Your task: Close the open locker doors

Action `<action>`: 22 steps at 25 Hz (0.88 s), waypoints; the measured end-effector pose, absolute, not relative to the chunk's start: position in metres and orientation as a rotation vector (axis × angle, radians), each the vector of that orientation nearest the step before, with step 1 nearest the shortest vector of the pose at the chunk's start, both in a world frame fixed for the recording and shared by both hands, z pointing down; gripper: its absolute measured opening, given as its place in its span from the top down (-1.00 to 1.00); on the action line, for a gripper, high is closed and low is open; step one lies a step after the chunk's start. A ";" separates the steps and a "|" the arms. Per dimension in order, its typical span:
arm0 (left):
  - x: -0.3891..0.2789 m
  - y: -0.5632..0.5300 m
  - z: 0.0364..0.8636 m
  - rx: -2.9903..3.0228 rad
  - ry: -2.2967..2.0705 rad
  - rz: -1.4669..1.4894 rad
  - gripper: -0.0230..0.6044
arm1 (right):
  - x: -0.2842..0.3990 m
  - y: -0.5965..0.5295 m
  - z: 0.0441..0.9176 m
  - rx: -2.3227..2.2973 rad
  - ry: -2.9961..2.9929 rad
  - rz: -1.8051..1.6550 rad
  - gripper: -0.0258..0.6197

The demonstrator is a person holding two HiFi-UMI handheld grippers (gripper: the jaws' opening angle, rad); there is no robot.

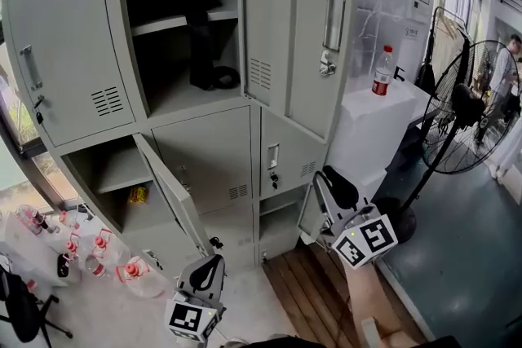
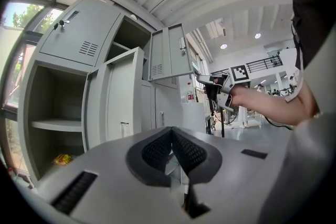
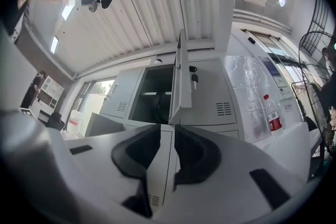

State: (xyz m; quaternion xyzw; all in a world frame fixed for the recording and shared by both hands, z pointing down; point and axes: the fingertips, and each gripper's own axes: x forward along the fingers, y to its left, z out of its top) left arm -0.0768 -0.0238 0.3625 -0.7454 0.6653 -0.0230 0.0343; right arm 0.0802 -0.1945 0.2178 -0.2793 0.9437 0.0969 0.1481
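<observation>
A clear plastic bottle with a red label (image 1: 382,71) stands upright on a white block-shaped worktop (image 1: 391,134). Just to its right, a black pedestal fan with a round wire cage (image 1: 469,106) stands on the grey floor (image 1: 457,257). Several clear plastic bottles with red caps (image 1: 98,244) sit clustered low at the left, near a black office chair (image 1: 20,310).

Pale floor (image 1: 254,312) carries clear bottles (image 1: 98,253) (red caps); a white block (image 1: 367,122) bears one red-labelled bottle (image 1: 382,71)
</observation>
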 end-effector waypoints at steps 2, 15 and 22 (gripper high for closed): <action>-0.079 -0.022 0.365 -2.296 2.033 -0.062 0.90 | 0.077 -0.197 0.210 -0.807 2.702 0.294 0.65; -0.091 -0.006 0.377 -2.277 2.069 -0.031 0.90 | 0.070 -0.216 0.192 -0.832 2.683 0.323 0.58; -0.096 -0.004 0.373 -2.263 2.120 -0.055 0.90 | 0.070 -0.227 0.186 -0.857 2.667 0.297 0.51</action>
